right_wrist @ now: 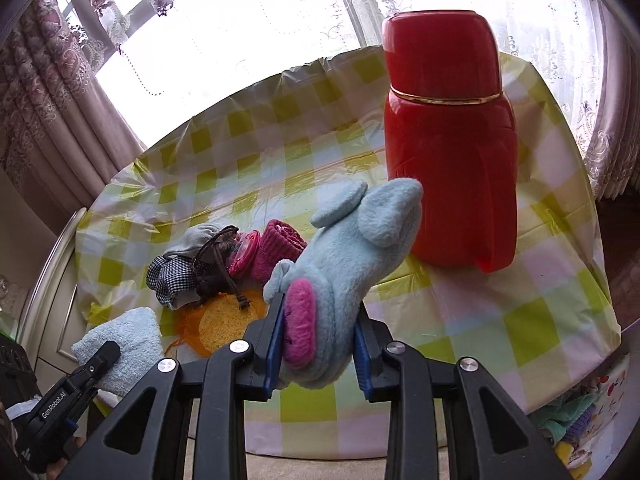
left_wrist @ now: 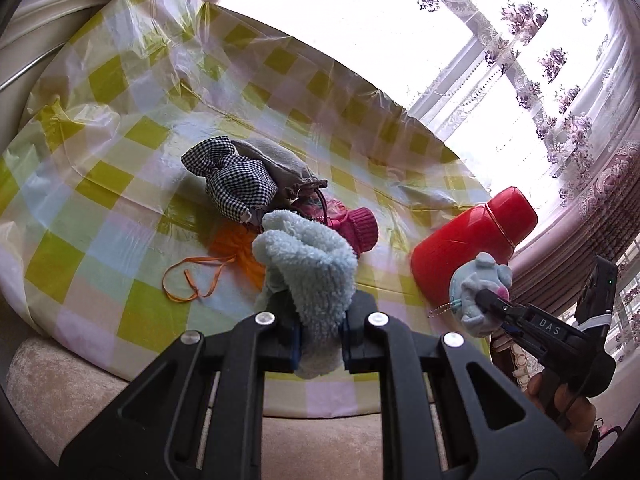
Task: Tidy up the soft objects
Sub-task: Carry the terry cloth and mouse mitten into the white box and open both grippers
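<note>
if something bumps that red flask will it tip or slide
The red flask stands upright, tall on a narrow base, so it would probably tip rather than slide. Its glossy shell looks hard and slippery. The plastic cloth under it may let it skid.

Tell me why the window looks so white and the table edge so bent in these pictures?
Left wrist view: the window is overexposed to blank white, the checked tablecloth shows glare, and the fisheye lens bows the table edge. Right wrist view: same blown-out backlight, the red flask looms large, corners are dark.
</note>
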Available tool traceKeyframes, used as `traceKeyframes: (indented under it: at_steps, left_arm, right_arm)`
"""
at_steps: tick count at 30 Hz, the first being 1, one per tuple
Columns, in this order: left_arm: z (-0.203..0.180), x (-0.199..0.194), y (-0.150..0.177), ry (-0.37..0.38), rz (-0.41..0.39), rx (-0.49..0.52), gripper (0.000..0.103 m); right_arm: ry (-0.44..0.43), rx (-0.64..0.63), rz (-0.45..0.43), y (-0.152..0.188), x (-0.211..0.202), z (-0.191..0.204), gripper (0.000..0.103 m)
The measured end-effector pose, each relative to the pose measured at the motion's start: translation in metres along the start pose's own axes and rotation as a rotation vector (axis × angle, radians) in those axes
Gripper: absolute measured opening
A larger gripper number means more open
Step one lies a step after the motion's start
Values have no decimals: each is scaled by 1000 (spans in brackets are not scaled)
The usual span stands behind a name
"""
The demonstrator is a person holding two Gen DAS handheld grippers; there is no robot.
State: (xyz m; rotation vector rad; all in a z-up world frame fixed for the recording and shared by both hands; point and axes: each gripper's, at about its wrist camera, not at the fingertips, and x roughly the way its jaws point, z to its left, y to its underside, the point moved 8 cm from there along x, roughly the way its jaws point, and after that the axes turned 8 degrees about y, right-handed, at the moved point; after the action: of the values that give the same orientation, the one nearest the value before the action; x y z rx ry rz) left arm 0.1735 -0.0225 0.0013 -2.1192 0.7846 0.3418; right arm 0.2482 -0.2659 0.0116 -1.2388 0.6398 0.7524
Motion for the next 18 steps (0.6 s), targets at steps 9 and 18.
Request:
traceKeyframes:
  at_steps: [9,18]
  left_arm:
    - [-90,19,40,159,110,106,17]
    - [-179,32,100,316,267,209,17]
  right_arm:
    - [113,59,-48,13,-55,-85,31]
    - [228,94,-64,45,-104,-162,31]
